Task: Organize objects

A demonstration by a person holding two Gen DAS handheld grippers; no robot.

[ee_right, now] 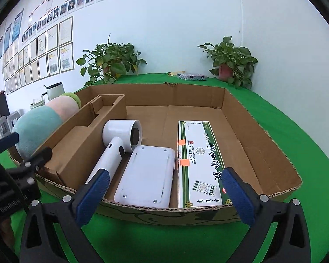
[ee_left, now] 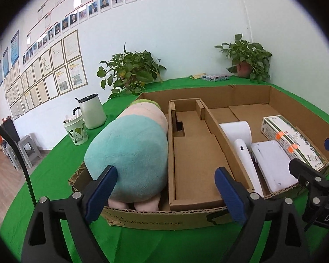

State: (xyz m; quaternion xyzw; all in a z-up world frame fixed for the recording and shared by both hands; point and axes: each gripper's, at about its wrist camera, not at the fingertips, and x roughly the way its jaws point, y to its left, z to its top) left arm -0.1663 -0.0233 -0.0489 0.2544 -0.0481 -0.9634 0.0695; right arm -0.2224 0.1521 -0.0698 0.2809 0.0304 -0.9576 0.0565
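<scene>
The left tongs [ee_left: 166, 184] stand spread wide with nothing between the pads, low at six o'clock before the near wall of the cardboard tray [ee_left: 155, 219]. The right tongs [ee_right: 166, 188] are likewise spread and hold nothing, at six o'clock in the right wrist view, just short of the tray's near edge.

Going left to right on the green surface [ee_left: 61, 153]: at nine o'clock a patterned cup [ee_left: 75, 131] with a white kettle [ee_left: 92, 112] beside it; then, in the tray's left compartment, a teal and pink plush toy [ee_left: 131, 151]; at the centre an empty cardboard insert [ee_left: 193, 153]; in the right compartment a white hair dryer [ee_right: 118, 142], touching it a white flat device [ee_right: 148, 173], and at three o'clock a green-and-white carton [ee_right: 199, 164] lying flat. Two potted plants [ee_right: 230, 61] stand along the far wall.
</scene>
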